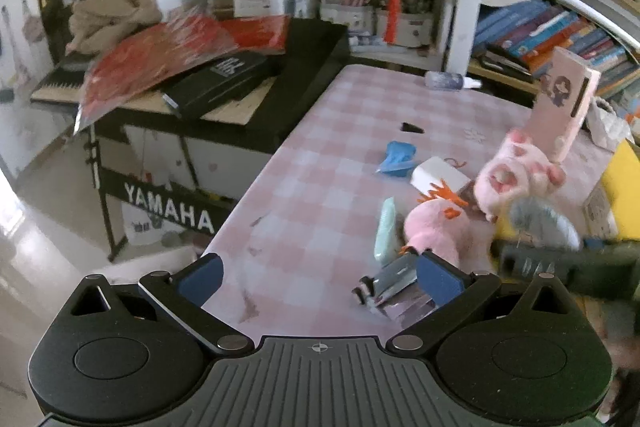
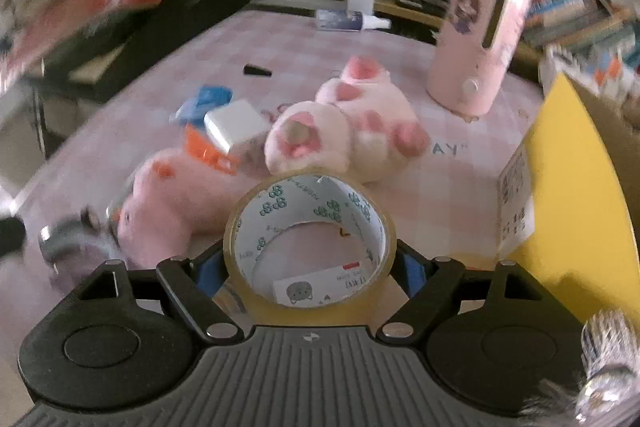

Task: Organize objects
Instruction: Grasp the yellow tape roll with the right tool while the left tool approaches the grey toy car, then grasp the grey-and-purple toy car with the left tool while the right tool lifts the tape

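Only right wrist shows tape roll (image 2: 310, 247) clamped

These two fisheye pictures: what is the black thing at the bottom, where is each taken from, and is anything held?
Each picture comes from a camera on a hand-held two-finger gripper, looking along its fingers. In the left view, the left gripper stands open over the pink checked table, holding nothing. In the right view, the right gripper has a clear roll of packing tape between its blue pads, apparently gripped. On the table lie two pink plush toys, a small white box and an upright pink case.
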`<state>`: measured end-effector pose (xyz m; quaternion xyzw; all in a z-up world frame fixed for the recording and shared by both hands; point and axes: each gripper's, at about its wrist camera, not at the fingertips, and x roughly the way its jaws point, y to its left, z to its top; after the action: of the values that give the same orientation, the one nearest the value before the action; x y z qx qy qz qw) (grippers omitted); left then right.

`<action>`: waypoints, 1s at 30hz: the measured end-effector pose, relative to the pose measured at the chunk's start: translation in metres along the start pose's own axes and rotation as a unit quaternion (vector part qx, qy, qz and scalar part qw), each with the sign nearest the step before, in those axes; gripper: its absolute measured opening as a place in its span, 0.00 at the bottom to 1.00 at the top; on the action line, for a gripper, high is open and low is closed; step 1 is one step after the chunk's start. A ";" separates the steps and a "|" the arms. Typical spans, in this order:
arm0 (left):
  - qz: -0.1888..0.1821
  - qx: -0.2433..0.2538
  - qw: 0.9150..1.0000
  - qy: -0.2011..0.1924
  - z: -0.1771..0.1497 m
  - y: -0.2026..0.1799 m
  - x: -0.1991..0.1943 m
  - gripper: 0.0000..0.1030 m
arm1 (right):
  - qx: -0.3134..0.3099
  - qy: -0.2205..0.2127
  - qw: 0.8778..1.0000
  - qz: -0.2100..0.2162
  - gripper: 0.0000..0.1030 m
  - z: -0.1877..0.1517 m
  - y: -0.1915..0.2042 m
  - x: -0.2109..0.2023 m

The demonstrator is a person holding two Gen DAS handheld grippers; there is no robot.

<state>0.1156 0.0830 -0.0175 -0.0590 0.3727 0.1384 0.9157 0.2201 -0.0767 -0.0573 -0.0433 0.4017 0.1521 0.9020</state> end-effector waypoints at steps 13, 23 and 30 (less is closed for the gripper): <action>-0.019 0.092 0.993 0.073 -0.008 -0.050 0.047 0.70 | 0.005 -0.136 0.991 0.011 0.79 0.022 -0.016 -0.064; -0.053 0.041 0.997 0.043 -0.003 -0.030 0.033 0.33 | -0.011 -0.120 0.993 0.010 0.79 0.008 -0.011 -0.073; -0.071 0.051 0.996 0.030 -0.007 -0.020 0.019 0.33 | -0.009 -0.120 0.993 -0.003 0.79 -0.007 -0.001 -0.090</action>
<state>0.1296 0.0659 -0.0357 -0.0422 0.4015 0.0522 0.9134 0.1593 -0.1008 0.0042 -0.0336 0.2890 0.1568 0.9438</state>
